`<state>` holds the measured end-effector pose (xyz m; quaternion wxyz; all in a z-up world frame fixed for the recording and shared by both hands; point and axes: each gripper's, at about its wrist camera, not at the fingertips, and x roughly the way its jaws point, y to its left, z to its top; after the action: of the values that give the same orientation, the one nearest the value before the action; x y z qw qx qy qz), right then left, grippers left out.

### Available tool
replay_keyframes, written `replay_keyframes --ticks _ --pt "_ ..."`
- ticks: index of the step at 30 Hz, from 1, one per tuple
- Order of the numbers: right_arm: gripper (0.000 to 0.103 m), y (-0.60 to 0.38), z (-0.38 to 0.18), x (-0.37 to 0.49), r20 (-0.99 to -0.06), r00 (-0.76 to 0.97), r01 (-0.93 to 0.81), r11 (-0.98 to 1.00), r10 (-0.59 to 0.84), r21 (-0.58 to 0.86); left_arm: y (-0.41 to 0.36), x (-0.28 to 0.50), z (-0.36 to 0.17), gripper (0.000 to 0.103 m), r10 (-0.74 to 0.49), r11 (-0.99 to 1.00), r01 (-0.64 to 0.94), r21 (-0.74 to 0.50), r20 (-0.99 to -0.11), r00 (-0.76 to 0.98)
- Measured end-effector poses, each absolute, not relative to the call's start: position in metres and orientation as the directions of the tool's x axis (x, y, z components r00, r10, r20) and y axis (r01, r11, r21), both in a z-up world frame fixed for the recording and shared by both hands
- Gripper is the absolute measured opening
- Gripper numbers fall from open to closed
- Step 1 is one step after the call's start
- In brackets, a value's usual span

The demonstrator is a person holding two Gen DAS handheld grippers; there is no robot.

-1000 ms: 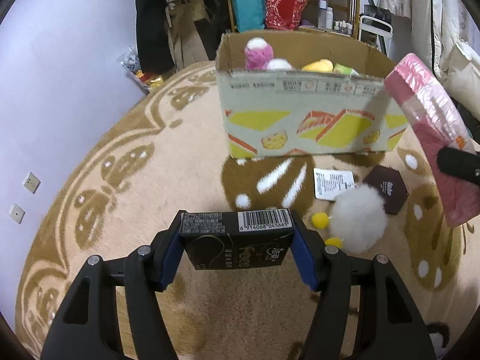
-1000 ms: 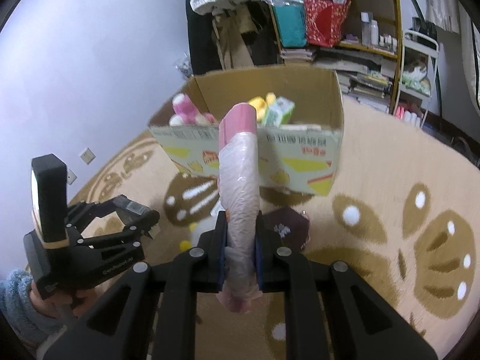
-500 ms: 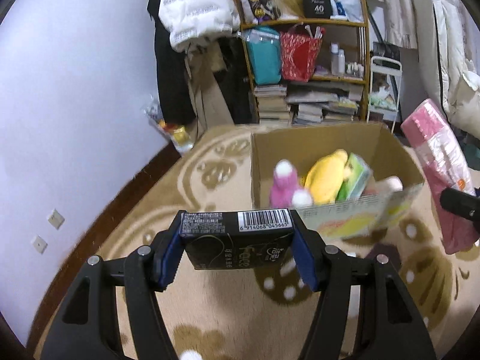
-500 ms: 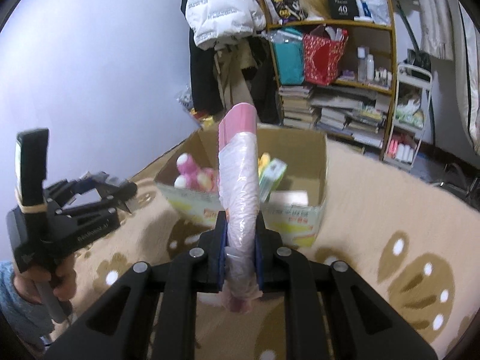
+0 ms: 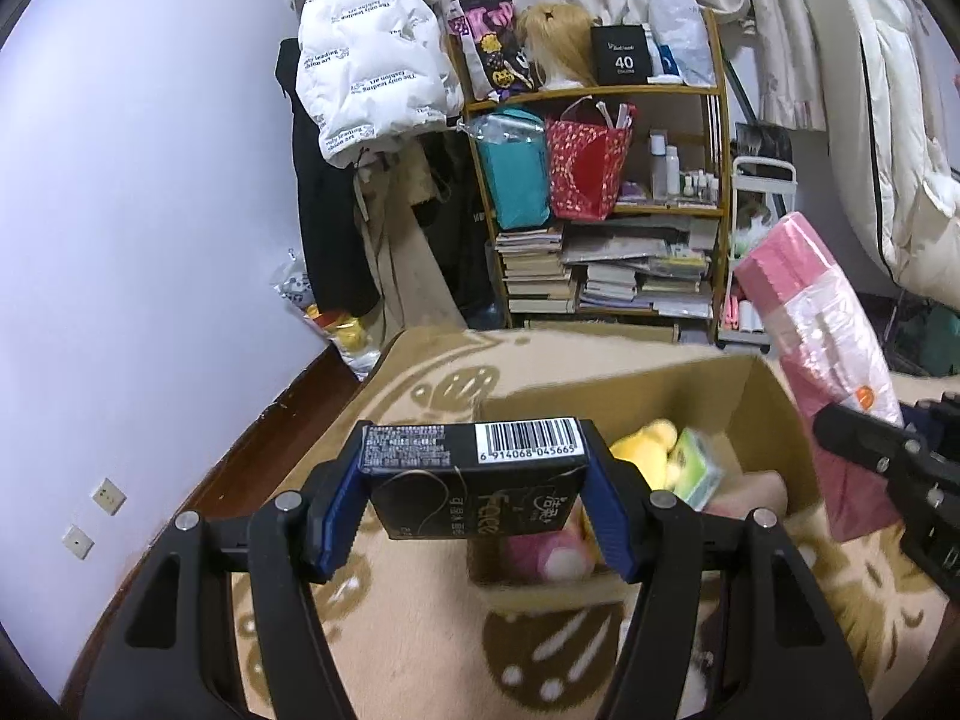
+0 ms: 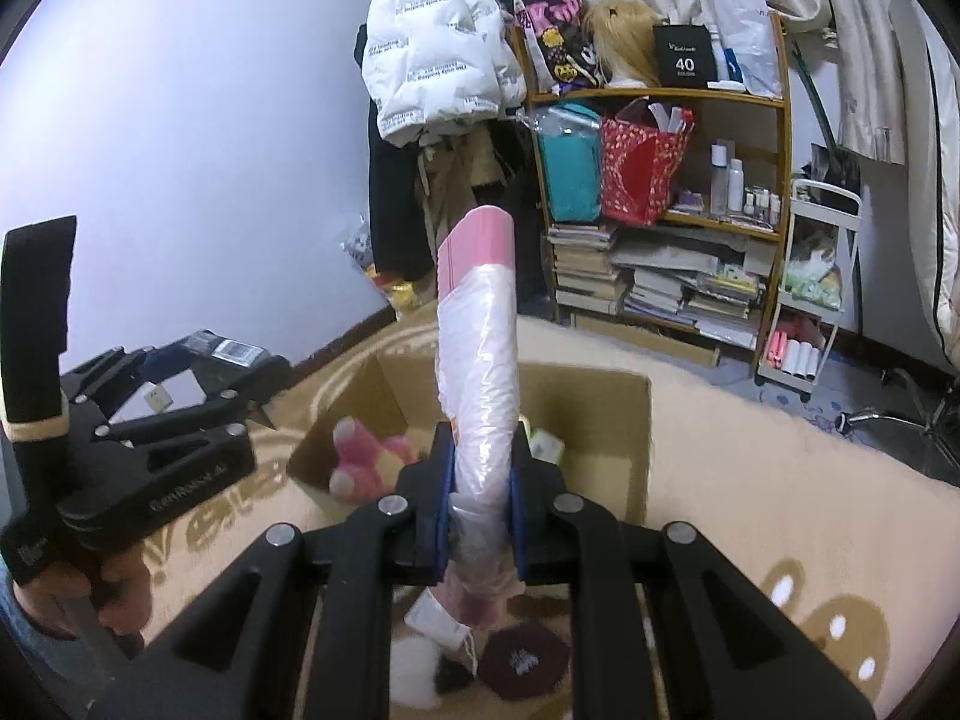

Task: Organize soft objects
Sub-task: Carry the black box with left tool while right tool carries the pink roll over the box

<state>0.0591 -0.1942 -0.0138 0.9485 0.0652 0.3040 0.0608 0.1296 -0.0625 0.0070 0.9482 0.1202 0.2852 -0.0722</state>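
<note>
My left gripper (image 5: pixel 474 495) pinches a black tissue pack (image 5: pixel 474 483) crosswise. My right gripper (image 6: pixel 480 492) clamps a pink plastic-wrapped pack (image 6: pixel 480 372) standing upright. The cardboard box (image 6: pixel 606 414) sits at twelve o'clock, holding a pink plush toy (image 6: pixel 366 459).

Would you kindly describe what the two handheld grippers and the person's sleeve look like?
Both the left gripper and right gripper are black linkage frames with silver pivot bolts and blue pads. The left carries faint lettering; its upright handle has a cream band. A blue sleeve shows.
</note>
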Motion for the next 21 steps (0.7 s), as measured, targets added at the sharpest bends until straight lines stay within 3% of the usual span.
replay_keyframes --ticks 12,21 --pt "0.017 -0.195 -0.024 0.095 -0.591 0.795 -0.066 0.988 0.136 0.139 -0.078 0.159 -0.01 0.063 -0.108 0.952 0.251 0.176 -0.575 0.811" --pt "0.017 -0.2 -0.048 0.105 -0.638 0.756 -0.06 0.986 0.147 0.156 -0.08 0.175 -0.027 0.063 -0.177 0.95 0.297 0.097 -0.618 0.766"
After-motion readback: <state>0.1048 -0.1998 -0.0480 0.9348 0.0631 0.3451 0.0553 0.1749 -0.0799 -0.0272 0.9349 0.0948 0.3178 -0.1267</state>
